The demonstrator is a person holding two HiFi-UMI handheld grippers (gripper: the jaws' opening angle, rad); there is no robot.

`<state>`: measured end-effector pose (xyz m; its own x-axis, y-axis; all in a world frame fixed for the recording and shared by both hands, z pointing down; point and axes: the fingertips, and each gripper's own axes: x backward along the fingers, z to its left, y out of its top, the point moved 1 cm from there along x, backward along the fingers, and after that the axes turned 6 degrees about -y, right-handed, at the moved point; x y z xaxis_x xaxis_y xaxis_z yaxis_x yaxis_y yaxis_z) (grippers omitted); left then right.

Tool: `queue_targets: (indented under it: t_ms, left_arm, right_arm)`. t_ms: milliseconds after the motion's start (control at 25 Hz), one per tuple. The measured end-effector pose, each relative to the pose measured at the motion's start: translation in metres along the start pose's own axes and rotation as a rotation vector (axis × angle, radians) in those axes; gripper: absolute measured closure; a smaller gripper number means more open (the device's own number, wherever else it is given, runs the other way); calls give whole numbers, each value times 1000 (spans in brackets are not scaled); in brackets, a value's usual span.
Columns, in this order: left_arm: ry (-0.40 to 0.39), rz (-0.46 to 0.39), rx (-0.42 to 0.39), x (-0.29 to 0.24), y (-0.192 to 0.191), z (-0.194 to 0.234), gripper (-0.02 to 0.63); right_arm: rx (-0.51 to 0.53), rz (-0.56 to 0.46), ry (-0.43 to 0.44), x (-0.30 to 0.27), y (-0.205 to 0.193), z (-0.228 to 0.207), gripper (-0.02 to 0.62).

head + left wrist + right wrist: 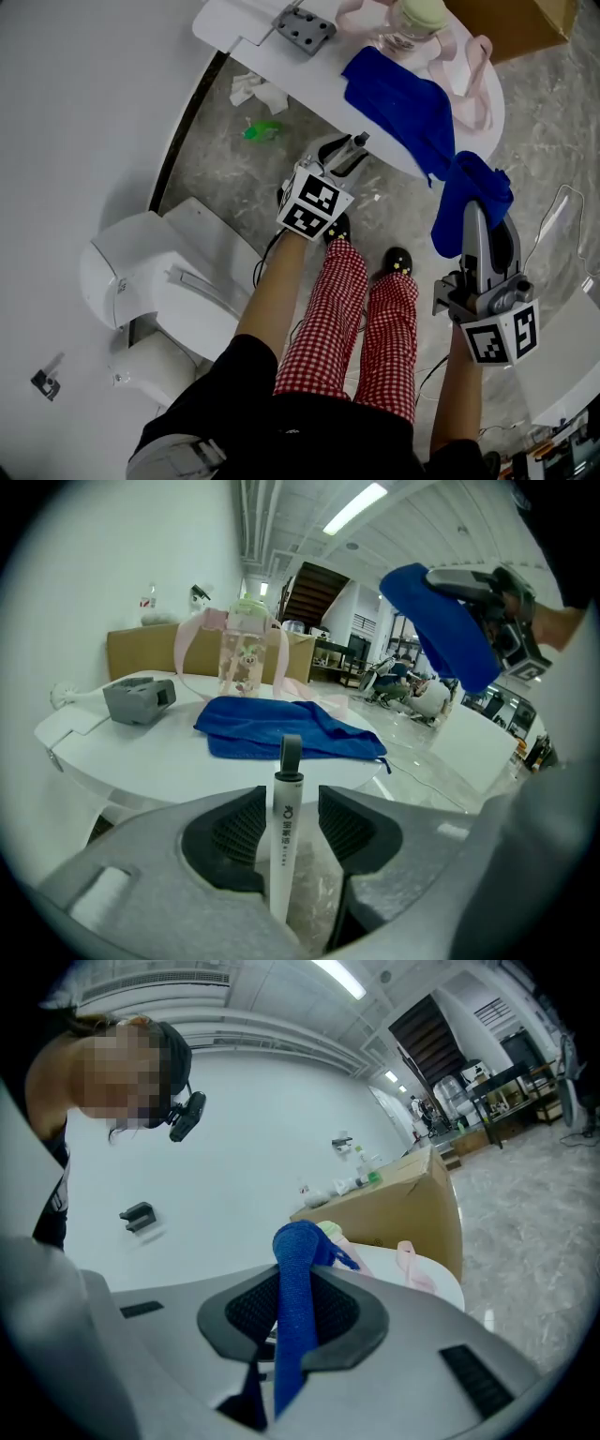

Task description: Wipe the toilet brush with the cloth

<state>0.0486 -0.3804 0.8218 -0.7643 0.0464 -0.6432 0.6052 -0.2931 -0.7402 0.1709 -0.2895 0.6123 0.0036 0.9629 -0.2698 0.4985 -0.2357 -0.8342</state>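
Toilet brush (pixel 284 841) handle, white and thin, is held in the left gripper (pixel 286 803): its fingers (pixel 234 832) are closed on the shaft from both sides. The long axis of the handle runs along the fingers, and its grey end loop sticks out in front, toward the white counter (pixel 141 761). The brush head does not show in any view, so I cannot say where it hangs.

The right gripper (pixel 292 1309) has its fingers (pixel 248 1312) shut on the cloth (pixel 298 1279), a blue one pinched into a fold that stands up out of the fingers. In the head view this cloth (pixel 472 192) hangs at the tip of the right gripper (pixel 478 225), clear of the counter edge. A second blue cloth (pixel 398 103) lies flat on the counter, and it is not the one being held.

The coming move depends on this: the two grippers are well apart, with the person's legs between them. Seen from the left gripper view, the held cloth is up and to the right of the handle. I judge that the right gripper must come across to the left and lower, so that the cloth meets the toilet brush shaft from the side and then slides along its length. Wiping has not begun.
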Motion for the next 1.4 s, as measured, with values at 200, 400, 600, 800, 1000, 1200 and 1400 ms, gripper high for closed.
queue_targets:
  t_ms: [200,400,600,800,1000,1200,1400]
  left_arm:
    - [32,-13,10,-5,-3,3,445]
    - [65,-24,17,-6,-2,5,445]
    - [138,2,-11,-8,-2,6,448]
    - [173,-8,-26,-6,-3,11,505]
    - [181,-6,-26,0,-5,11,509]
    - [184,-17,-60,13,-9,3,511]
    - [167,-49,-78,24,-15,-9,512]
  right_arm:
    - [-8,-6,-12,1,2,-6,531]
    - [-19,-3,-20,0,1,-9,531]
    - [-32,-2,-23,0,-3,-9,531]
    - [-31,3,-28,3,-4,-8,531]
    - [-32,-3,-35,7,-3,-10,531]
    - [-35,-6,-35,11,-4,-6,531]
    - [-35,-6,-22,16,-7,-2,531]
